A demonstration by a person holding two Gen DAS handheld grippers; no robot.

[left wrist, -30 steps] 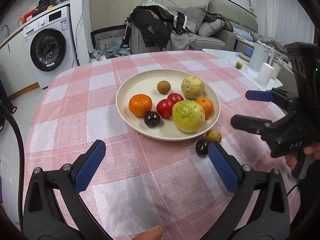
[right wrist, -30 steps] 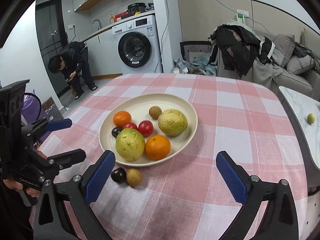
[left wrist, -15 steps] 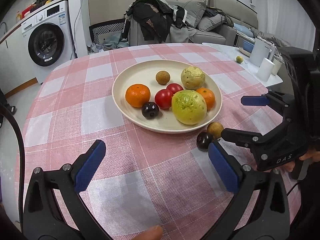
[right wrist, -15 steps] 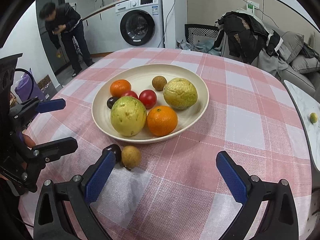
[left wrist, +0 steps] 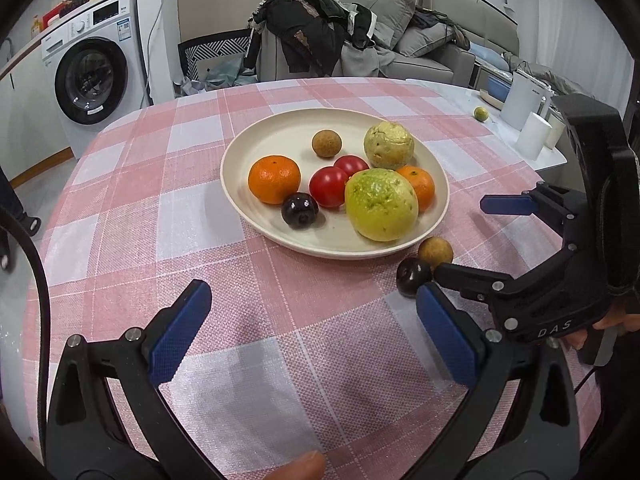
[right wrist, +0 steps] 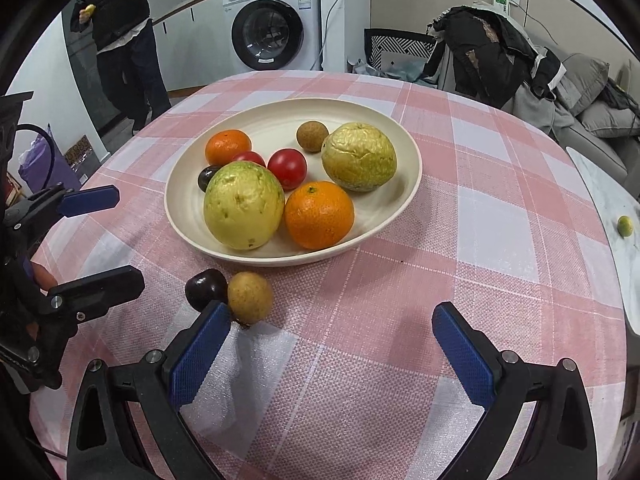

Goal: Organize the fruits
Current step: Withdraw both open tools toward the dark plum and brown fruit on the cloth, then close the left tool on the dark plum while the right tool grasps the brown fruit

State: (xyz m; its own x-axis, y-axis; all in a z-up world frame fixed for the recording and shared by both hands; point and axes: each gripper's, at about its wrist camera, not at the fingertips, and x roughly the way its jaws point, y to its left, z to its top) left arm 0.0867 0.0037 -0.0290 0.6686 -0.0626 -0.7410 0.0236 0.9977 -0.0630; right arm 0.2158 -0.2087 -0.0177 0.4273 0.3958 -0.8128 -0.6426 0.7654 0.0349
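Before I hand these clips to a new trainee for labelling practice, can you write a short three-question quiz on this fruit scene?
1. True or false: every fruit already lies on the plate.
2. How many oranges are on the plate?
3. Multiple choice: the jaws of the right gripper are A) shut on the dark plum, B) open and empty, C) shut on the small brown fruit.

Key
1. False: the dark plum and the small brown fruit sit on the tablecloth, just off the plate's rim.
2. Two.
3. B. The left gripper is open too.
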